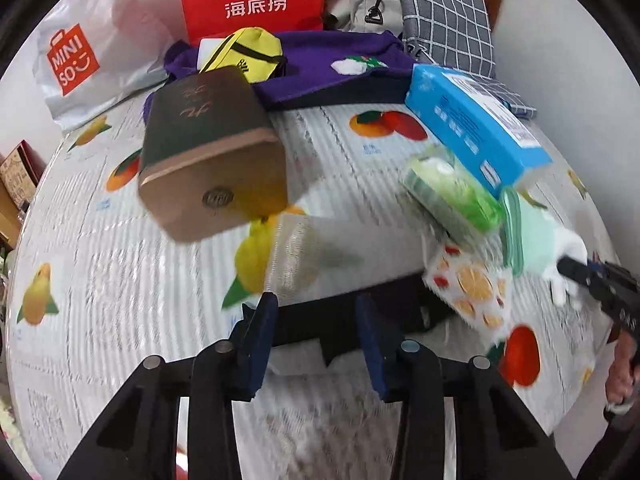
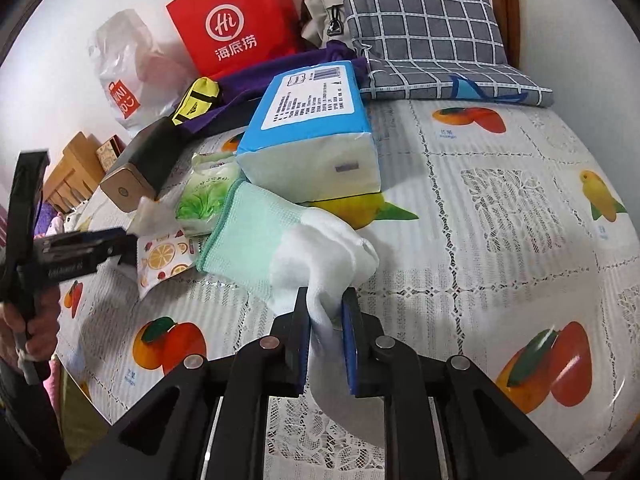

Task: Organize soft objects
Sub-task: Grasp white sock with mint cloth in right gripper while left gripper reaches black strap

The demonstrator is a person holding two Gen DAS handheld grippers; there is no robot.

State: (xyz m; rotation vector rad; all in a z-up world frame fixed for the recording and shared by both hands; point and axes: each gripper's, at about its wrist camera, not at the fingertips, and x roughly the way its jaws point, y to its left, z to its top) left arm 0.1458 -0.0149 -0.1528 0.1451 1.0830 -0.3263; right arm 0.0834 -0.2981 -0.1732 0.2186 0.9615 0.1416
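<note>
Fruit-print tablecloth (image 2: pixel 500 208) carries the clutter; right gripper (image 2: pixel 326 332) pinches the limp, light glove (image 2: pixel 280 240) by its fingertip; left gripper (image 1: pixel 316 340) hangs part-open, empty.

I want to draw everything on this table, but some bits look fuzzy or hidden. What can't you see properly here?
- Left wrist view: the green tissue pack is smeared by motion blur, so its print is unreadable.
- Left wrist view: the brown box hides part of the yellow pouch.
- Right wrist view: the blue tissue pack covers most of the purple cloth.
- Right wrist view: the glove has its fingertip ends hidden between the right gripper jaws.
</note>
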